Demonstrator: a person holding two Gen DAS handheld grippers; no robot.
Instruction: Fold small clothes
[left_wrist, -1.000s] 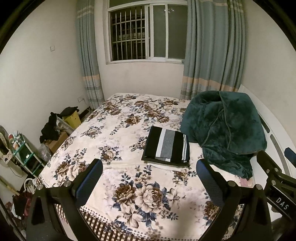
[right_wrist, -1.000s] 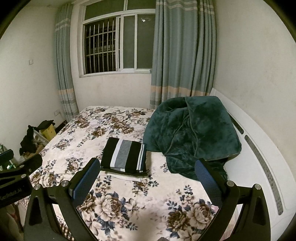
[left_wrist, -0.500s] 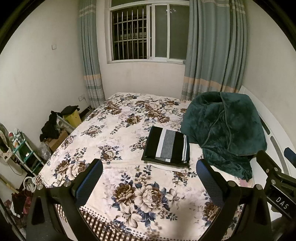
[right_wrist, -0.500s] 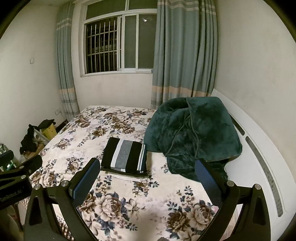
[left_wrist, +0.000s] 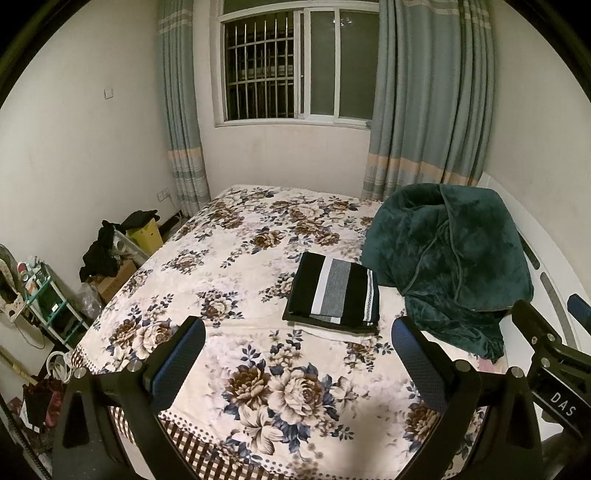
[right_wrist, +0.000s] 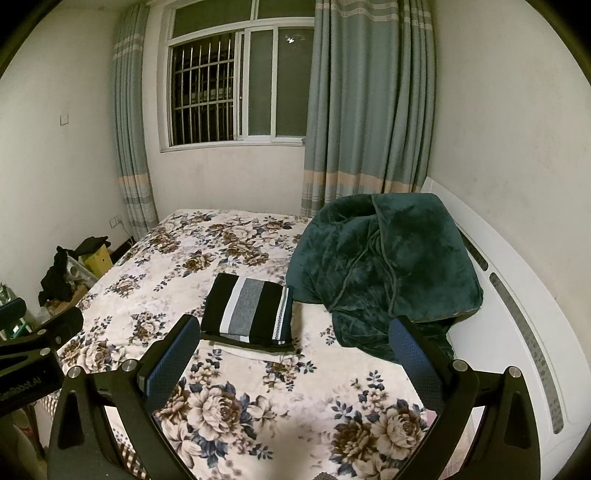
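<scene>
A folded garment with black, white and grey stripes (left_wrist: 334, 293) lies flat on the floral bedspread (left_wrist: 258, 369), on top of a folded white piece. It also shows in the right wrist view (right_wrist: 249, 314). My left gripper (left_wrist: 299, 354) is open and empty, held above the near part of the bed, well short of the garment. My right gripper (right_wrist: 288, 354) is open and empty, also back from the garment. The right gripper's body shows at the right edge of the left wrist view (left_wrist: 554, 369).
A dark green plush blanket (left_wrist: 447, 258) is heaped on the right side of the bed, touching the garment's right edge. A white headboard (right_wrist: 517, 314) runs along the right. Boxes, dark clothes (left_wrist: 107, 251) and a small shelf (left_wrist: 44, 299) crowd the floor at left.
Both grippers have drifted slightly back and up, so a little more of the room shows. The garment and blanket have not moved. Both grippers stay open.
</scene>
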